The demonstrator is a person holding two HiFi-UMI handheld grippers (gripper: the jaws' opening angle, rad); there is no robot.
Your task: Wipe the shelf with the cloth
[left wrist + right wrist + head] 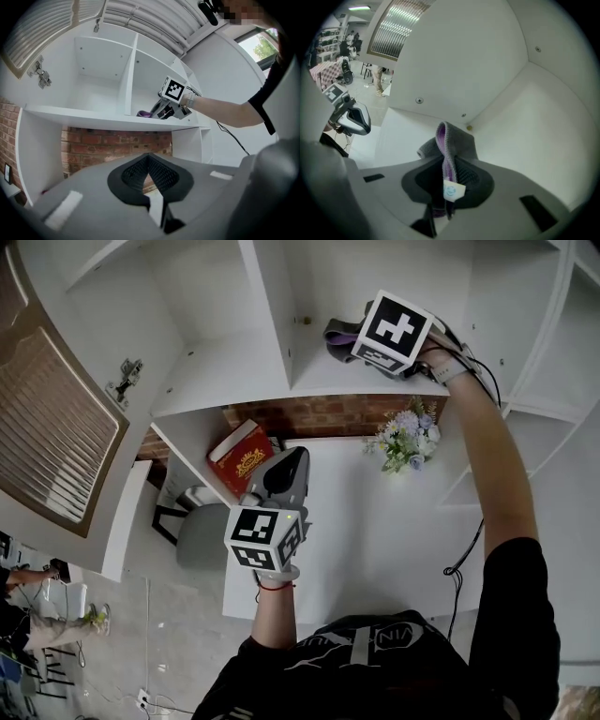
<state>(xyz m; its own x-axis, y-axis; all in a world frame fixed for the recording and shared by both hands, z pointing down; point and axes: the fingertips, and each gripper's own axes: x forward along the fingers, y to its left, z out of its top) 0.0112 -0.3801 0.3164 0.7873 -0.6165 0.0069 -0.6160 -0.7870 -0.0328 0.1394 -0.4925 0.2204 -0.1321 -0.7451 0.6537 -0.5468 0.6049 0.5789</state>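
A grey cloth with a purple inner side lies on the white shelf board, just right of the upright divider. My right gripper is shut on the cloth; in the right gripper view the cloth sticks up out of the jaws near the compartment's back corner. The left gripper view shows this from below: cloth, right gripper, shelf. My left gripper hangs lower, over the table, shut with nothing in it.
Under the shelf are a brick wall, a red book leaning at the left and a bunch of flowers on the white table. A divider bounds the compartment's left side. A cable hangs beside my right arm.
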